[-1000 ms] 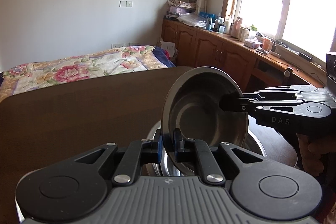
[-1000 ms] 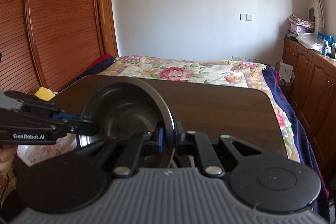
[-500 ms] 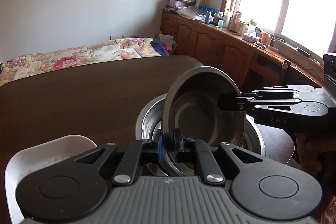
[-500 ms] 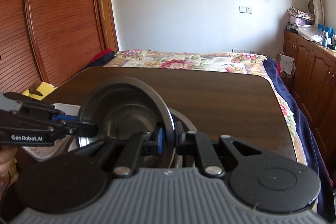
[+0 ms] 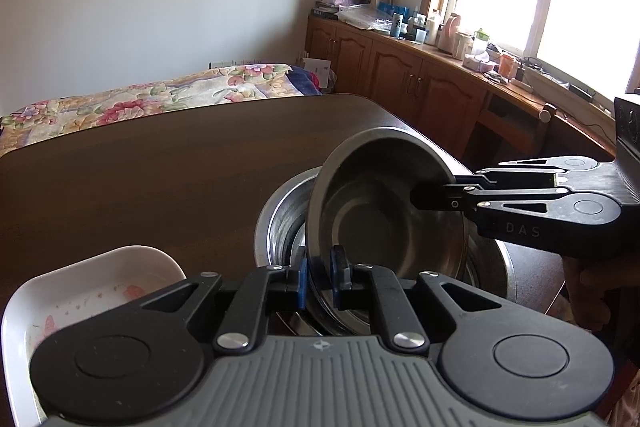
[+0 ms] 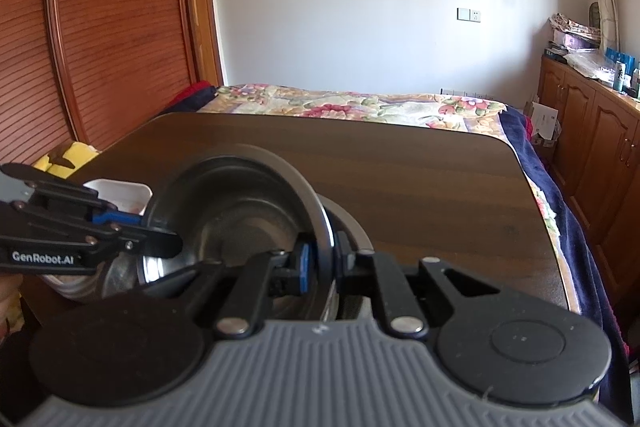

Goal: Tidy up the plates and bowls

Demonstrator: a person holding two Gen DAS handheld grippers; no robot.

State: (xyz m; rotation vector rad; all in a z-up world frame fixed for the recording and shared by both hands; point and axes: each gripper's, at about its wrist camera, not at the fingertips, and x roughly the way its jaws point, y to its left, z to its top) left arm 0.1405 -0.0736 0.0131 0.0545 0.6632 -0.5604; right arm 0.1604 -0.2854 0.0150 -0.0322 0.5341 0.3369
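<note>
**Steel bowl clamped by both tongs above the stack**

Held tilted over the table's (image 5: 160, 167) right edge — small steel bowl (image 5: 380, 211), rim pinched at two places. Left gripper (image 5: 320, 279) closed on the near rim, blue pads either side of the metal; right gripper (image 6: 320, 259) closed on the opposite rim. Directly beneath, larger steel bowl (image 5: 280, 211), partly overlapped. White dish (image 5: 100, 275) at the near edge, just left of the stack.
</note>
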